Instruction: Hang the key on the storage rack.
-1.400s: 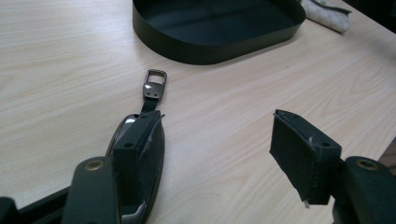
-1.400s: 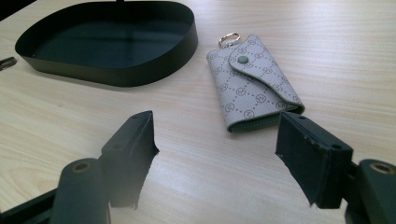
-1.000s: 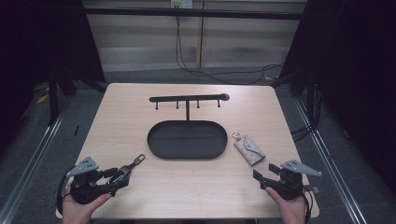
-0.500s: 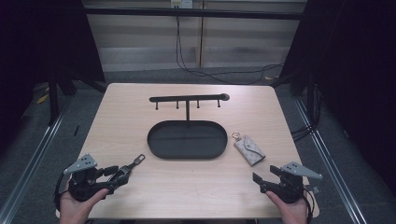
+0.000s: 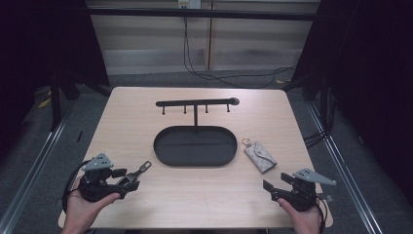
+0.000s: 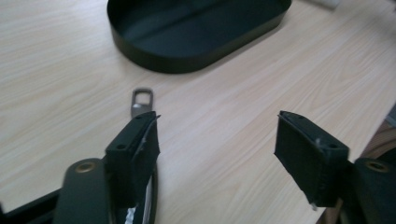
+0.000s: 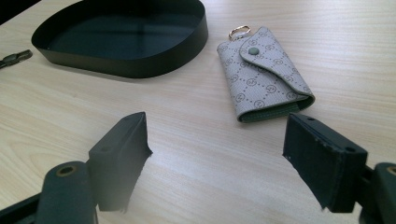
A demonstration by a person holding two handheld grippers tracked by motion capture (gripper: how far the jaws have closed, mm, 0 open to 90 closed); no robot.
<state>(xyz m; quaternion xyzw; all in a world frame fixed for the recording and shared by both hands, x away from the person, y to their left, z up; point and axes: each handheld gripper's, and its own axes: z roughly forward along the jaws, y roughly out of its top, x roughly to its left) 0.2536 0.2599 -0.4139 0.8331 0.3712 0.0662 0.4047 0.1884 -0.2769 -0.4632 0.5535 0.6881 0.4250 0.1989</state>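
Both of my claws hover low over the near edge of the table (image 5: 204, 200), and both stand released with nothing between the jaws. Left claw (image 5: 132, 181) has just been opening wider; a dark metal clip (image 6: 141, 101) lies on the wood just ahead of its left jaw, apart from the pads. Beyond the clip sits the black oval tray (image 6: 154, 56). Right claw (image 5: 269, 190) has also just been opening; the key pouch (image 7: 264, 74) lies flat ahead of it, nearer its right jaw, well clear of both pads, beside the tray.
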